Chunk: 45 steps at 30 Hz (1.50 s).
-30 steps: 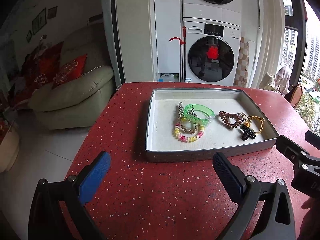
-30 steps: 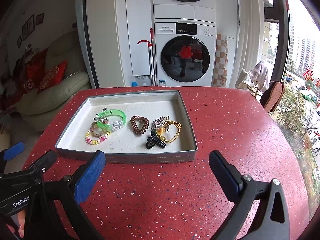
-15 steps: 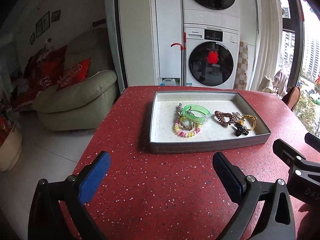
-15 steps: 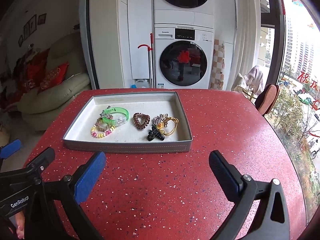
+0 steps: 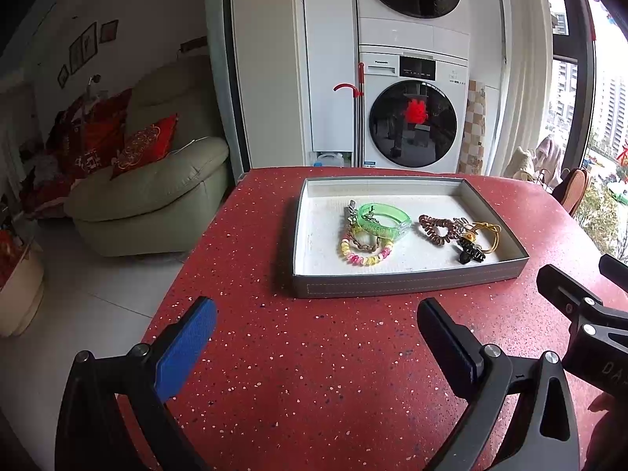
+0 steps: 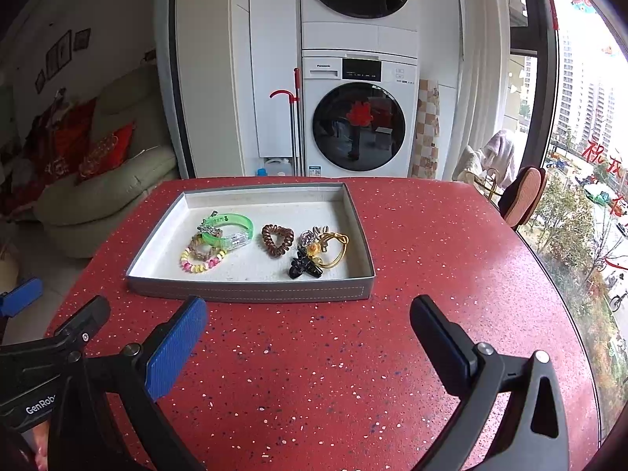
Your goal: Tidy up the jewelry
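Left gripper [image 5: 314, 337] and right gripper [image 6: 306, 333]: fingers spread wide, empty, over bare red speckled tabletop [image 6: 314, 373] short of the shallow grey rectangular tray's [image 6: 251, 290] near wall.

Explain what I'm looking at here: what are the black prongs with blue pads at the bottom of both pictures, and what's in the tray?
There is no robot. A person holds a two-finger gripper in each hand, each with a fisheye camera looking along its fingers. One picture comes from the left gripper, the other from the right gripper; each also catches the other at its edge. Both are open and hold nothing, above the speckled red table. On it stands a shallow grey tray holding a translucent green bangle, a pastel bead bracelet, a brown spiral hair tie, a black claw clip and a gold cord loop.
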Motion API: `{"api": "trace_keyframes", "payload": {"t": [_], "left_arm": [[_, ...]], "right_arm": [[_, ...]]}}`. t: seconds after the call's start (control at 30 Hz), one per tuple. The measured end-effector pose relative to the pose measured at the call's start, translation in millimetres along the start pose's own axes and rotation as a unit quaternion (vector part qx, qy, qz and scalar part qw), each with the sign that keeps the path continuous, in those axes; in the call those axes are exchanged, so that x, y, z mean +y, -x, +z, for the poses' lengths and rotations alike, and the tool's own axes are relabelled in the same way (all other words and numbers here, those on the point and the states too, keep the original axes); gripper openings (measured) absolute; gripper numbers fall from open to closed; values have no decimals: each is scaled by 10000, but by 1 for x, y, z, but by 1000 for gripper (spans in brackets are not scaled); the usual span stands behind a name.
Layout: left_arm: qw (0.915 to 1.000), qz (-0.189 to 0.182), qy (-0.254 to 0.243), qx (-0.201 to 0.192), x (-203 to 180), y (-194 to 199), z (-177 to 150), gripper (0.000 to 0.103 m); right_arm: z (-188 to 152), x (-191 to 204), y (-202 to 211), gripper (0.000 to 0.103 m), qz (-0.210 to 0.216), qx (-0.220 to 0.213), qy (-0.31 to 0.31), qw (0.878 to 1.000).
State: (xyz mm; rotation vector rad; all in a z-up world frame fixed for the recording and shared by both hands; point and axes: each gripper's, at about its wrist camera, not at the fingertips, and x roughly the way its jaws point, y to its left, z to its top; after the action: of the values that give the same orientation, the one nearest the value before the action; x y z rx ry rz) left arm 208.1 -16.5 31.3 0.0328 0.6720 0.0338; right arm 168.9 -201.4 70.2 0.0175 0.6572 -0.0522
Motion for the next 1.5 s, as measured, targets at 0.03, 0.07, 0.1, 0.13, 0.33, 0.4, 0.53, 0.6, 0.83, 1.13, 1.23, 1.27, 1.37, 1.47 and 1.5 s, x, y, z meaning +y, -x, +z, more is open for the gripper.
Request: {"api": "trace_keyframes", "payload": {"t": [0.03, 0.07, 0.1, 0.13, 0.33, 0.4, 0.53, 0.6, 0.83, 1.13, 1.23, 1.27, 1.37, 1.47, 1.5], "left_arm": [[10000, 7, 3, -1, 0, 0, 0, 103], [10000, 4, 7, 3, 0, 0, 0, 103], [10000, 0, 7, 3, 0, 0, 0, 103], [10000, -2, 9, 3, 0, 0, 0, 103], [10000, -2, 1, 15, 0, -1, 0, 103], [10000, -9, 9, 12, 0, -1, 0, 103], [10000, -8, -13, 31, -1, -3, -1, 103], [10000, -14, -8, 44, -1, -3, -1, 103], [10000, -16, -19, 56, 0, -4, -2, 103], [10000, -21, -14, 52, 0, -4, -2, 103], [10000, -16, -16, 55, 0, -4, -2, 103], [10000, -18, -14, 56, 0, -4, -1, 103], [10000, -18, -13, 53, 0, -4, -1, 103], [10000, -17, -12, 53, 1, -4, -1, 103], [10000, -20, -14, 55, 1, -4, -1, 103]], "right_arm": [[0, 0, 0, 103, 1, 2, 2, 10000], [0, 0, 0, 103, -2, 1, 1, 10000], [0, 0, 1, 103, -2, 6, 4, 10000], [0, 0, 1, 103, 0, 3, 2, 10000], [1, 1, 2, 103, 29, -14, 1, 10000], [1, 2, 3, 103, 42, -15, 7, 10000], [2, 2, 2, 103, 61, -4, 20, 10000], [2, 2, 2, 103, 64, -12, 12, 10000], [3, 2, 4, 103, 44, -24, 3, 10000], [3, 1, 4, 103, 49, -28, -1, 10000], [3, 1, 4, 103, 49, -30, 0, 10000], [3, 1, 5, 103, 52, -30, 0, 10000], [3, 1, 4, 103, 49, -28, -3, 10000], [3, 0, 4, 103, 48, -29, -5, 10000], [3, 0, 4, 103, 48, -30, -4, 10000]]}}
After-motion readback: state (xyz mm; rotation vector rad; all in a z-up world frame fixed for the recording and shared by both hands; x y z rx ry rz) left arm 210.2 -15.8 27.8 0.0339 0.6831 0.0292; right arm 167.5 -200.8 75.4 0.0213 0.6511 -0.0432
